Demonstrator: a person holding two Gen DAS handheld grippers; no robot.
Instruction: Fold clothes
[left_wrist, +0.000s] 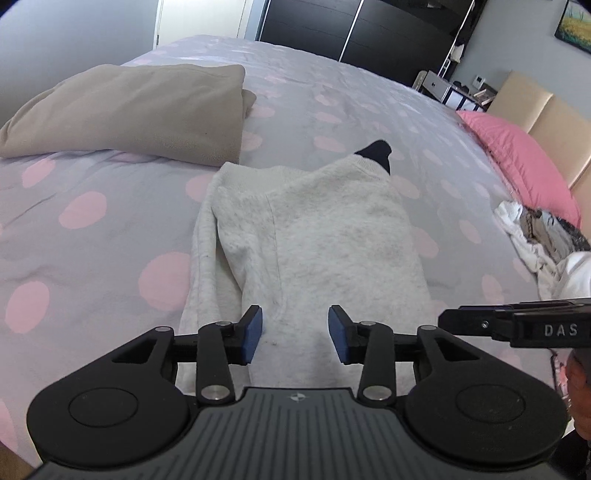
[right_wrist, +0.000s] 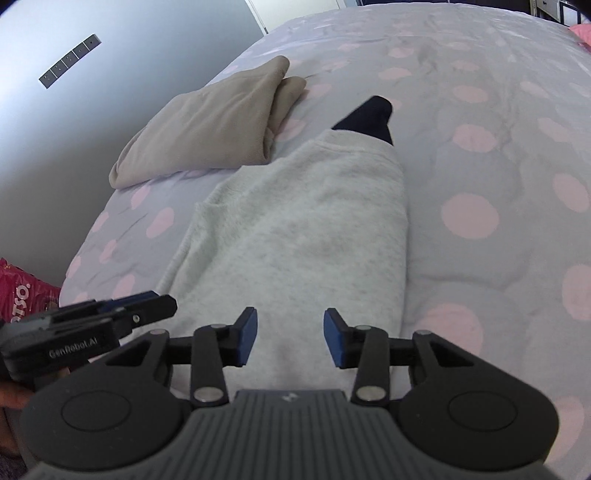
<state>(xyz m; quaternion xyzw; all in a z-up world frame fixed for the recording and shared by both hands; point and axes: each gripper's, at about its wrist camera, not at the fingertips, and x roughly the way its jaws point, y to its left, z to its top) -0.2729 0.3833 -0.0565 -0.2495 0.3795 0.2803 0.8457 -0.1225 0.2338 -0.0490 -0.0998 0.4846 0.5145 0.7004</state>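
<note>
Both tongs (left_wrist: 295, 334) (right_wrist: 290, 338) gape empty above the folded grey sweatshirt (left_wrist: 314, 229).

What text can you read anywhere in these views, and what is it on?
"DAS": on the right tongs' black body, cut off at the frame edge.
"GenRobot.AI": on the left tongs' body.
"TSO.": partial white letters on the red bag; the rest is out of frame.

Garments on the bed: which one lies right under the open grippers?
The light grey sweatshirt, dark cuff poking out its far end. The folded beige garment sits farther off; the crumpled pile lies by the pink pillow.
</note>
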